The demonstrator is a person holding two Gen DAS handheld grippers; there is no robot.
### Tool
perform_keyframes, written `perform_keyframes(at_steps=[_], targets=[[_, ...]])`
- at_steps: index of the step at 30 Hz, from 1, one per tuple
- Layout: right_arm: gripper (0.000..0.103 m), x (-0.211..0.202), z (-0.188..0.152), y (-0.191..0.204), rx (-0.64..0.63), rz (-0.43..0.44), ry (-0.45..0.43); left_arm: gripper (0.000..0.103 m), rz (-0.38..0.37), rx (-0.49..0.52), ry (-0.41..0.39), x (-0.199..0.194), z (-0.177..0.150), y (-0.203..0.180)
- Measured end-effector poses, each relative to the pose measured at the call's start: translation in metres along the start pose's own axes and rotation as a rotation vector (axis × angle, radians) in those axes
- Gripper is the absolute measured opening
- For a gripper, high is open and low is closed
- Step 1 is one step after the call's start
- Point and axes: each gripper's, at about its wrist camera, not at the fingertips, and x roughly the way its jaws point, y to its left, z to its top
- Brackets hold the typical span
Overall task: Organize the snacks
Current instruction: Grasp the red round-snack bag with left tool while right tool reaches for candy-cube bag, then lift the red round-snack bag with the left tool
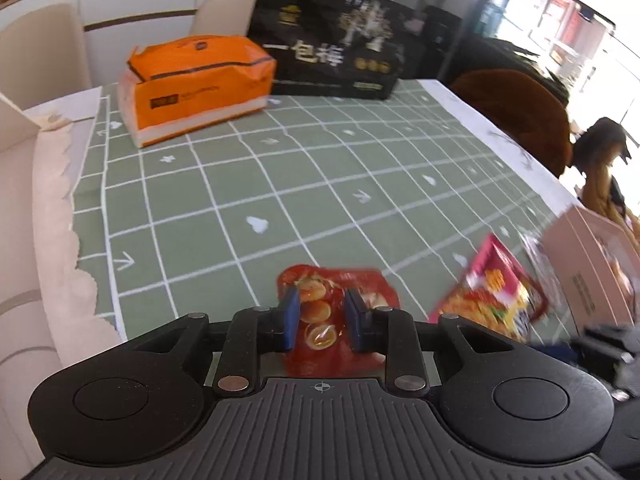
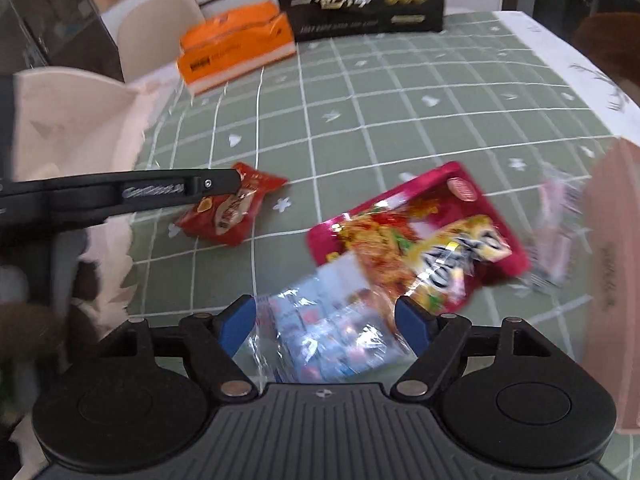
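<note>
In the left wrist view, the left gripper [image 1: 322,318] points down at a green tablecloth with a white grid [image 1: 248,184], and a small red foil snack packet printed with round golden pieces [image 1: 336,312] lies directly under and between its 2 blue pads [image 1: 290,318]. The jaws stand part-way open, roughly as wide as the packet's printed middle; whether the pads press on the packet I cannot tell. To the right of this claw, just apart from the red packet, lies a larger magenta snack bag with a noodle picture [image 1: 492,296], and beyond it a pale pink cardboard box [image 1: 592,264] sits at the table's right edge. At the far end stand an orange tissue pack [image 1: 196,84] and a black bag with gold and white lettering [image 1: 328,40], well apart from both snacks. In the right wrist view, the right gripper [image 2: 326,322] holds its 2 blue fingers [image 2: 236,324] spread wide, and a clear, bluish crinkly plastic packet [image 2: 324,340] lies between them, blurred, with a gap at each pad, so nothing is clamped. The magenta bag [image 2: 420,224] sits just beyond and right of this claw, overlapping the clear packet's far edge. Further left, the red packet [image 2: 228,216] lies under the tip of the other claw's black arm [image 2: 120,196], near a pale pink box flap [image 2: 72,120].
</note>
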Motion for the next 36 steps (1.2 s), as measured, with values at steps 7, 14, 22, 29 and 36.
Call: perform_keyframes(at_steps=[7, 14, 22, 29, 36], targets=[[0.074, -0.017, -0.024, 0.006, -0.098, -0.044, -0.012, 0.027, -0.055, 0.072, 0.028, -0.008, -0.018, -0.026], [0.065, -0.052, -0.072, -0.037, 0.038, -0.032, 0.017, 0.027, -0.144, 0.129, 0.081, -0.012, -0.038, -0.061], [0.065, -0.083, -0.115, -0.077, 0.084, -0.105, 0.021, 0.025, -0.257, 0.187, 0.179, -0.03, -0.082, -0.097], [0.083, -0.093, -0.141, -0.105, 0.226, -0.139, 0.012, 0.025, -0.273, 0.034, 0.087, -0.053, -0.084, -0.095], [0.098, -0.092, -0.155, -0.104, 0.269, -0.175, -0.035, 0.025, -0.1, 0.087, 0.021, -0.006, -0.038, -0.105]])
